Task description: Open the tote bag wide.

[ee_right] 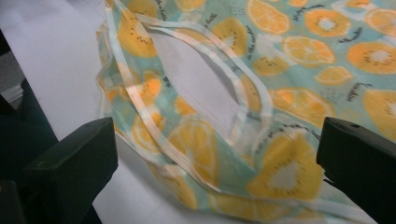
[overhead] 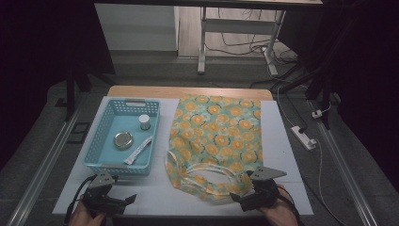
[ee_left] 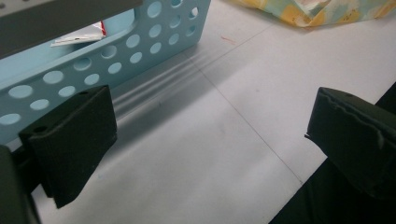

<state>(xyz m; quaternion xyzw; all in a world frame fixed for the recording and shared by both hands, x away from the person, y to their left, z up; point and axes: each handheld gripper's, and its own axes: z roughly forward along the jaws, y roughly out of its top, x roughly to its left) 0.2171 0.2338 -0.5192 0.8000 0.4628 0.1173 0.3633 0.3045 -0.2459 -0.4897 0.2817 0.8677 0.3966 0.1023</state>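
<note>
Left gripper point(overhead: 128, 199) jaws spread, empty, over white table point(overhead: 155, 190) just beside blue basket point(overhead: 96, 157). Right gripper point(overhead: 236, 201) jaws spread, nothing held, at near edge of orange-print bag point(overhead: 214, 136), its handles point(overhead: 207, 169) lying loose.

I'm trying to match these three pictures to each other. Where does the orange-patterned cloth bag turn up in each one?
High view: the bag lies flat at centre right of the table, handles toward the person.
Left gripper view: one corner of it peeks in at the top right edge.
Right gripper view: its handles and fabric lie across the picture, just beyond the open tongs.
Shared landmark: the white tabletop under it.
</note>
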